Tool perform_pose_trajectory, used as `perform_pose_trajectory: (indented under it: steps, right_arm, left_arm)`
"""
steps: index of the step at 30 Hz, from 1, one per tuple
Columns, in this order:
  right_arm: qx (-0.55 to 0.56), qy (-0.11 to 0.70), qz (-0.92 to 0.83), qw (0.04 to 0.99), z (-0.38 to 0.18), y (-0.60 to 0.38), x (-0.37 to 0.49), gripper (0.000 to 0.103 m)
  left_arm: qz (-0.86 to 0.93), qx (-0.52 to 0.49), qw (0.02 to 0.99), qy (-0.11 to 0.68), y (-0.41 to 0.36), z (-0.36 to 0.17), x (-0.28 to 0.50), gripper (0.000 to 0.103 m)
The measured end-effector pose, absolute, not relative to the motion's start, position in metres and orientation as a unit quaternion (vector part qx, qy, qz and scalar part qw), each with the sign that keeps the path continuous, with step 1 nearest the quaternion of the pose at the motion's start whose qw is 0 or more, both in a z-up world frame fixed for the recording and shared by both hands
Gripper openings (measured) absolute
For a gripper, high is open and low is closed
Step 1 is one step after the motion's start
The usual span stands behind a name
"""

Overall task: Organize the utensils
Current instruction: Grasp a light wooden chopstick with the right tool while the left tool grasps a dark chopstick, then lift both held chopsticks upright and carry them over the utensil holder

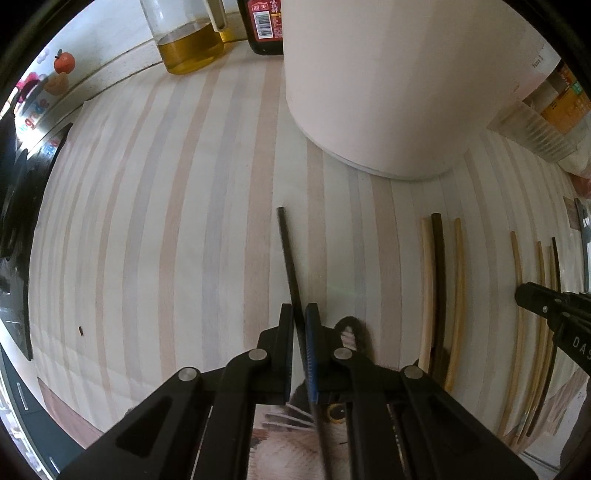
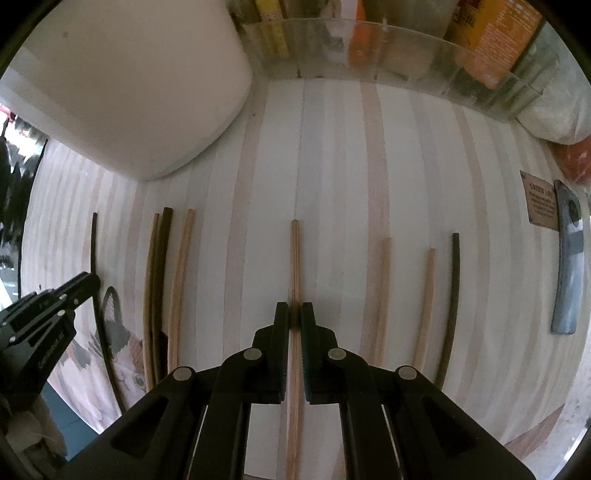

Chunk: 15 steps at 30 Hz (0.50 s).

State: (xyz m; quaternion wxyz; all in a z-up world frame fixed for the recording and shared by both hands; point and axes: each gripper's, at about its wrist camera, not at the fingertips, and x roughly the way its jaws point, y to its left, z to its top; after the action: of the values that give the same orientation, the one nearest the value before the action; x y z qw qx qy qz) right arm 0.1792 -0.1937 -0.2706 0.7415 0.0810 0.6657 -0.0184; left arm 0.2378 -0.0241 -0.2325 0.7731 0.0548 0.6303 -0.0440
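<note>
Striped pale tablecloth (image 1: 166,221) under both grippers: left gripper (image 1: 299,314) pinches thin black chopstick (image 1: 288,258) (tip toward 12 o'clock); right gripper (image 2: 294,314) pinches light wooden chopstick (image 2: 294,266), other sticks lying alongside.

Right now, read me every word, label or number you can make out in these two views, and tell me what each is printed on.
"DAS": on the black right gripper, cut off by the frame edge.
"GREEN LIFE": heading on the small brown card; lines beneath too small.
White characters on the dark sauce bottle's red label: too blurred.
Lettering on the black left gripper: blurred.
Orange packets in the clear plastic tray: unreadable.
</note>
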Motion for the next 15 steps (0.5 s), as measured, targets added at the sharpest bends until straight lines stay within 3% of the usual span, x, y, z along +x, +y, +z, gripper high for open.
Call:
perform_pose_trajectory:
  steps: [15]
  right_arm:
    - [0.122,0.610,-0.005,0.783,-0.225,-0.208,0.155,0.006]
  left_arm:
    - [-0.062,0.036,0.806,0.588,-0.014,-0.178,0.224,0.003]
